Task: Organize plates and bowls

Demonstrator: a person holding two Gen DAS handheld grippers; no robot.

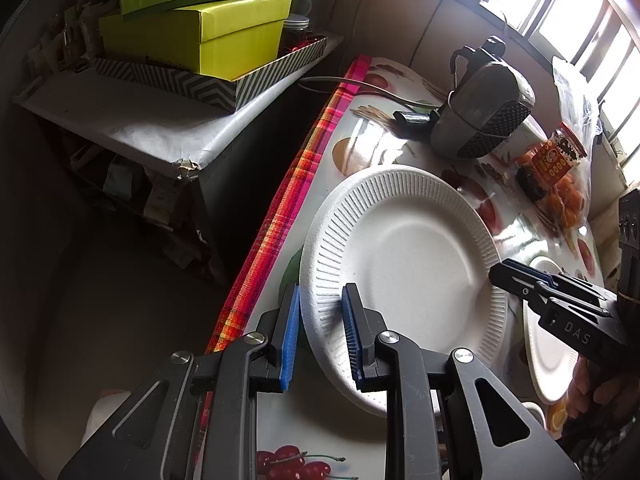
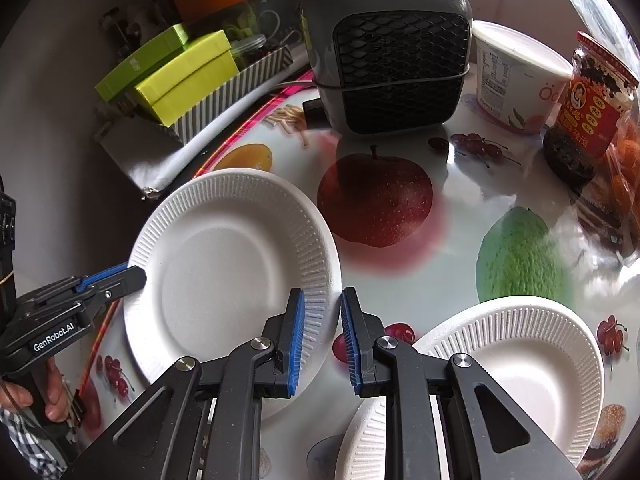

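both tools (image 1: pixel 320 336) (image 2: pixel 322 340) pinch opposite rims of the tilted white plate (image 1: pixel 400 264)

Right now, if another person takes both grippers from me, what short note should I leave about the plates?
Left gripper: fingers closed on the rim of the large plate.
Right gripper: fingers closed on the opposite rim of the same plate.
Second plate: on the table, to the right, apart from the first.
Ribbed white piece: partly hidden under the right gripper; I cannot tell whether it is a plate or a bowl.
Done: large plate gripped, nothing stacked yet.
Left: probably stack the plates together.
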